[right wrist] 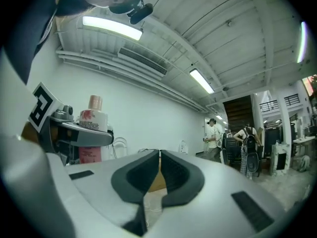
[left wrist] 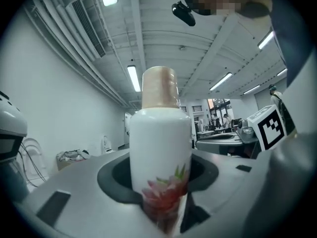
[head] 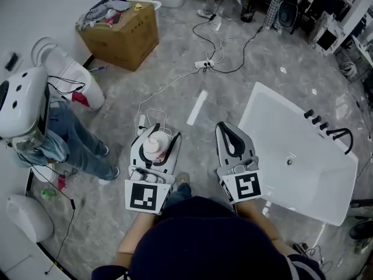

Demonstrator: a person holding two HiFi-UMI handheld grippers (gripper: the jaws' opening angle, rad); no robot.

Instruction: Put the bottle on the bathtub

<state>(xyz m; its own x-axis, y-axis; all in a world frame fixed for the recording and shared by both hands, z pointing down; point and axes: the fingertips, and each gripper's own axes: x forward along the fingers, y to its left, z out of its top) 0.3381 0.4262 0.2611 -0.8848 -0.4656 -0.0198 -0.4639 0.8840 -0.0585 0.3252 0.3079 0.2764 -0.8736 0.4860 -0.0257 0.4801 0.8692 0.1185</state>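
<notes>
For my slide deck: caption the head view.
Left tongs grip a white bottle; right tongs shut and empty; bathtub at right.

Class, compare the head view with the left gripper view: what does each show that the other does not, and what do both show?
Only the head view shows the white bathtub on the floor at the right and a cardboard box further off. Only the left gripper view shows the ceiling lights and the red flower print on the bottle. Both views show the white bottle standing upright, clamped between the jaws of the left gripper.
</notes>
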